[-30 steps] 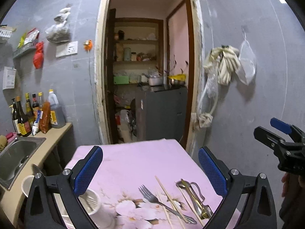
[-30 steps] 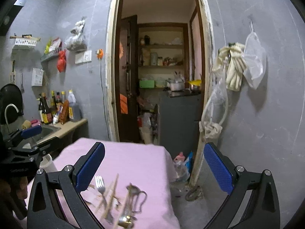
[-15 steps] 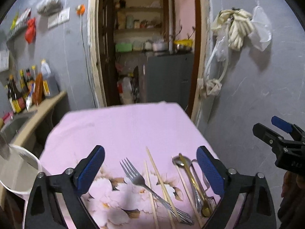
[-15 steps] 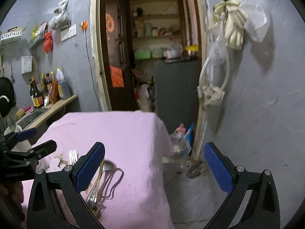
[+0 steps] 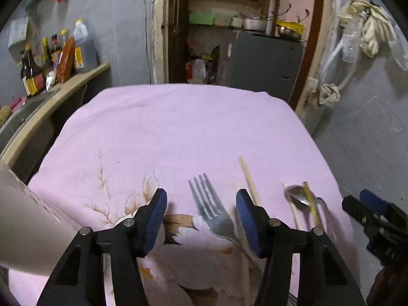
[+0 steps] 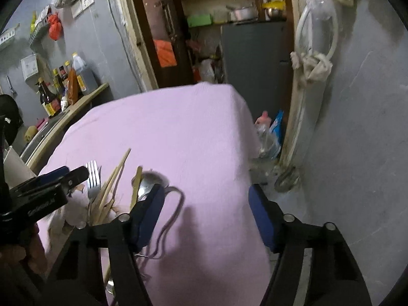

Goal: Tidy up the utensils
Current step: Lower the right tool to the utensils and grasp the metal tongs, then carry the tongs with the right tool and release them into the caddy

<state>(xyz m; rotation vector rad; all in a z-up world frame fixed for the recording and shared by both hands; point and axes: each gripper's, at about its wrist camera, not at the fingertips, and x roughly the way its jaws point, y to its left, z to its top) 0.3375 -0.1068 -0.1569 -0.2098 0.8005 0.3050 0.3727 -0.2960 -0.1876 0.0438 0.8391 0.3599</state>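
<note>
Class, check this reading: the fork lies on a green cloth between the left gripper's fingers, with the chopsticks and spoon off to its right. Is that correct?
Not quite: the cloth is pink, not green, as the left wrist view shows. The rest stands: the fork lies between the closing fingers of the left gripper, not yet pinched, with the chopsticks and spoon off to its right.

Grey walls (image 5: 122, 12) frame an open doorway (image 5: 229, 25) onto cluttered shelves. A counter (image 5: 63, 91) with bottles (image 5: 51, 58) stands left of a pink-clothed table (image 5: 178, 127).
</note>
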